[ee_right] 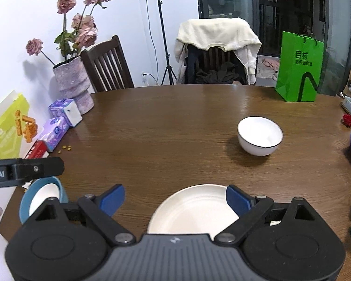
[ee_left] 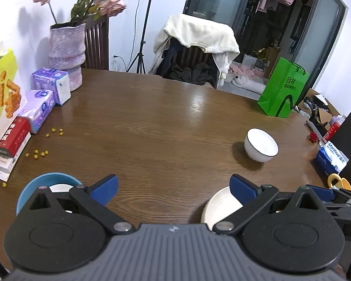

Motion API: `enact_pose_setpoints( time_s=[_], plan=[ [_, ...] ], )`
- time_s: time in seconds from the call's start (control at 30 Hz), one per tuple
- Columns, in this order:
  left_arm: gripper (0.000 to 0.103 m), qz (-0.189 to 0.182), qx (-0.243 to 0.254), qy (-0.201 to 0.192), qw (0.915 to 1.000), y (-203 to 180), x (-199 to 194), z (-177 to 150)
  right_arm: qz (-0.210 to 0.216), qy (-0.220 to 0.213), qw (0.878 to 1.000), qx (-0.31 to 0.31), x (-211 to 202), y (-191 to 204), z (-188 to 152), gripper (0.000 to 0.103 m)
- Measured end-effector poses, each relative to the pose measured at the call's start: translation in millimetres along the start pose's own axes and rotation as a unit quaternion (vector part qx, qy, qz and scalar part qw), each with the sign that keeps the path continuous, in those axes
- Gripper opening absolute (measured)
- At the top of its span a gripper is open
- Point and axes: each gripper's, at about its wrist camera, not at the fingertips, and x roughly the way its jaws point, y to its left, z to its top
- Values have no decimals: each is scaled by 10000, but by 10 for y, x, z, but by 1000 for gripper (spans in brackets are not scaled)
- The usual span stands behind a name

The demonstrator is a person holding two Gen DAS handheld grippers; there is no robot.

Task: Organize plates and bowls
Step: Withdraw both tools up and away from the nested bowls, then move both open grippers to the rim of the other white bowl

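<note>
While both grippers hang released over the near edge of the worktop (ee_right: 175, 121), nothing is yet held, so the risks lie in whichever grasp comes first. The right gripper (ee_right: 175, 199) stands with its jaws spread wide just above the white plate (ee_right: 191, 208), whose far rim lies between the blue fingertips (ee_right: 237, 200); a flat, glossy plate offers only a thin edge, and I judge that a pinch taken too shallow could let it tip or slide out and knock on the wood. The white bowl (ee_right: 259, 135) sits well ahead and to the right of this gripper, apart from everything else. The left gripper (ee_left: 174, 189), also spread and empty, has the blue bowl (ee_left: 49, 185) close at its left, partly hidden under its own linkage, with something white inside that cannot be made out. Since the two grippers work side by side, a reach across toward the plate or either bowl might bring them into collision.
</note>
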Motion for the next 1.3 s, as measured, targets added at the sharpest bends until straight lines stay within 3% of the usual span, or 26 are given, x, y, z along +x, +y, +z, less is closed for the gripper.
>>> enact_pose_setpoints(
  time_s=[0.43,0.83,1.3],
  plan=[
    [103,-166,161,70,9997,-141,233,272,-198,-65,9992,345,63,-360,148,93],
    [103,-468,647,139,9967,-192,537,578,-544,-170,9942,908,275,-455,305,93],
    [103,-451,520,420,9967,-617,1164,767,-688,7,9925,1006,647,-909,514,93]
  ],
)
